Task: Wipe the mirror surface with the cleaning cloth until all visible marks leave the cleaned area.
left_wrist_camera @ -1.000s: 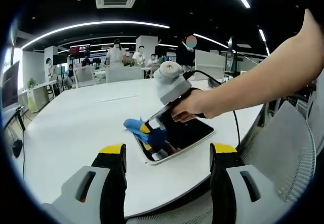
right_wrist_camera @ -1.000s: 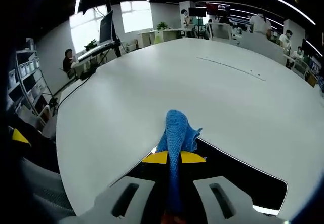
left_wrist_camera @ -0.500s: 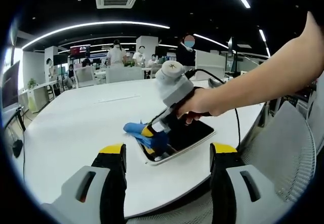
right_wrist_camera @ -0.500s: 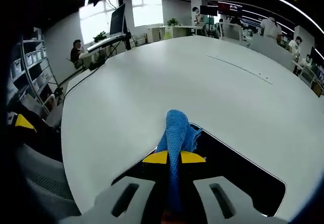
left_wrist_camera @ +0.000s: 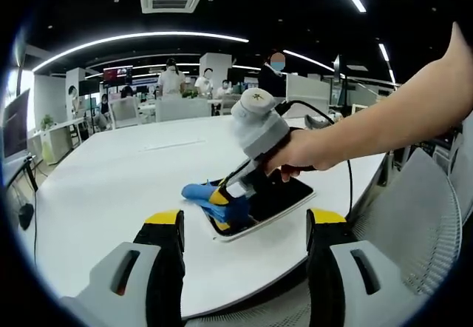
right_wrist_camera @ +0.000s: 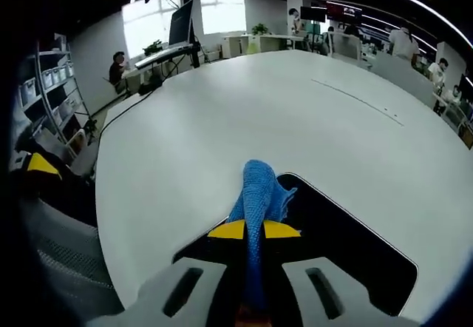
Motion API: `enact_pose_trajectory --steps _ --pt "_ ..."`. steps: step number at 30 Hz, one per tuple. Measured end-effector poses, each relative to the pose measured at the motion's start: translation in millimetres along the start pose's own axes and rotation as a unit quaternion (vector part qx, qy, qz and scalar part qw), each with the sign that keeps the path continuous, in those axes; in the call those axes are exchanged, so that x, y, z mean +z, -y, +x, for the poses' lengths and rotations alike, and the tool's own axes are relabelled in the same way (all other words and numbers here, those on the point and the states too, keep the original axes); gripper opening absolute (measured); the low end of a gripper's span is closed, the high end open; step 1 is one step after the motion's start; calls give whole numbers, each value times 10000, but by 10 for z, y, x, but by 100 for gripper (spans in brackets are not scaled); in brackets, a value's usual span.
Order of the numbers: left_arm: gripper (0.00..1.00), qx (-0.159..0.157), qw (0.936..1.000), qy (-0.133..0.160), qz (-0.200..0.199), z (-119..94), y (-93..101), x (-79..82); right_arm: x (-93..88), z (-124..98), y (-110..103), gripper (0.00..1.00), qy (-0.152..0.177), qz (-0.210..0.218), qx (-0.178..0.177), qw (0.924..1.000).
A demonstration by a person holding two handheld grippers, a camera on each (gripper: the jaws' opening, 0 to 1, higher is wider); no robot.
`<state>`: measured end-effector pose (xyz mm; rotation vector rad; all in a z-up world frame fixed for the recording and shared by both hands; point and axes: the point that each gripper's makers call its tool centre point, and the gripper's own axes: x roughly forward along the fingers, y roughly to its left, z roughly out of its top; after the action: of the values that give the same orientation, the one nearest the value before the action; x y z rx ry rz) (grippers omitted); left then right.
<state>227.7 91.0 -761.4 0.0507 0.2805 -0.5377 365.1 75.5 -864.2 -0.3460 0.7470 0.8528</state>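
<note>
A dark rectangular mirror (left_wrist_camera: 270,200) with a white rim lies flat on the white table (left_wrist_camera: 111,186). A person's hand holds my right gripper (left_wrist_camera: 222,192), which is shut on a blue cleaning cloth (left_wrist_camera: 214,197) and presses it onto the mirror's left end. In the right gripper view the cloth (right_wrist_camera: 259,194) sticks out between the yellow-tipped jaws of my right gripper (right_wrist_camera: 253,230) and rests on the mirror (right_wrist_camera: 347,257). My left gripper (left_wrist_camera: 242,227) stands open below the table's near edge, holding nothing, well short of the mirror.
A grey mesh chair (left_wrist_camera: 429,208) stands at the right beside the table. A cable (left_wrist_camera: 345,186) trails from the right gripper over the table edge. Desks, monitors and people (left_wrist_camera: 171,79) are far behind. A shelf (right_wrist_camera: 44,90) stands at the left.
The right gripper with the cloth has slid a little to the right along the mirror's left end. The left gripper has stayed put.
</note>
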Motion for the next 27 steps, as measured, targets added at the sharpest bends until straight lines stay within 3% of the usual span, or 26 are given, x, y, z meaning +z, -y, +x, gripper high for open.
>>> enact_pose_trajectory --steps 9,15,27 --pt "65 -27 10000 9 -4 0 10 2 -10 -6 -1 1 -49 -199 88 9998" --pt "65 -47 10000 31 -17 -2 14 8 -13 5 6 0 -133 -699 155 9973" --pt "65 -18 10000 10 -34 7 4 2 -39 -22 39 0 -187 -842 139 9962"
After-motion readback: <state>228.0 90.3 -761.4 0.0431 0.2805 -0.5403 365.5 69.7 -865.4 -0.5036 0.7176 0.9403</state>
